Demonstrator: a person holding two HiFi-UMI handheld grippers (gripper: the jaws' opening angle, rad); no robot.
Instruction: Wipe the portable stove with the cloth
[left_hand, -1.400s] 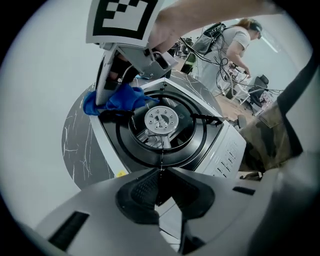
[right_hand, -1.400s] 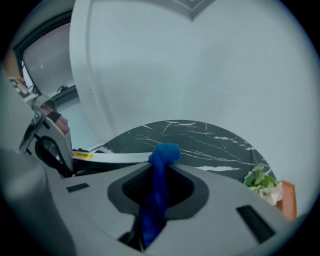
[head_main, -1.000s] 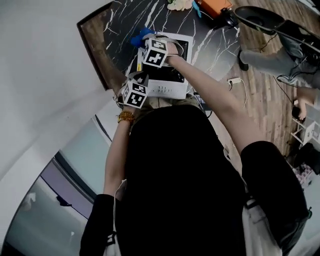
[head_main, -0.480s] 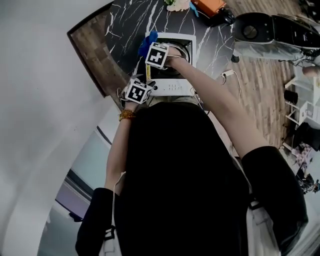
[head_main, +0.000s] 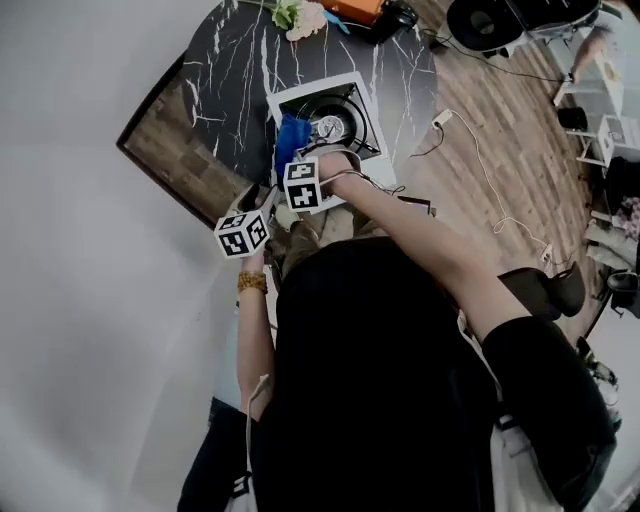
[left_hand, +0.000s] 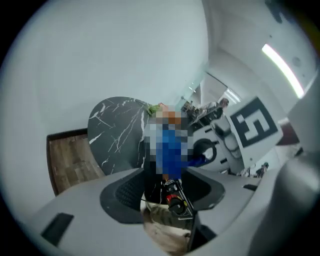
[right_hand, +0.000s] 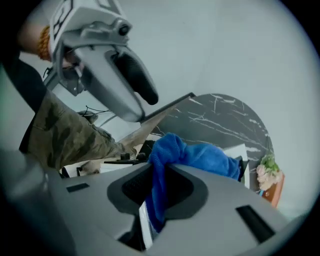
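Main change: the left gripper (left_hand: 165, 192) has been taken off the stove (head_main: 340, 120). A second ago it was parked at the stove's near left corner with its jaws pressed together. Now it's been swung out past the edge of the desk (head_main: 230, 80), and the jaws have been sprung wide and are just easing back in. Nothing is pinched between them, and only trousers (left_hand: 162, 227) can be seen beyond the pads.

The cloth (right_hand: 200, 155) is kept pinched in the right gripper (right_hand: 152, 197), jaws squeezed onto a fold of it. It's been dragged from the stove's far left corner down the left side toward the near edge.

So the steadying looks done with, and one wiping stroke along that side is about finished. The rest of the top probably hasn't been covered, so more passes are likely needed.
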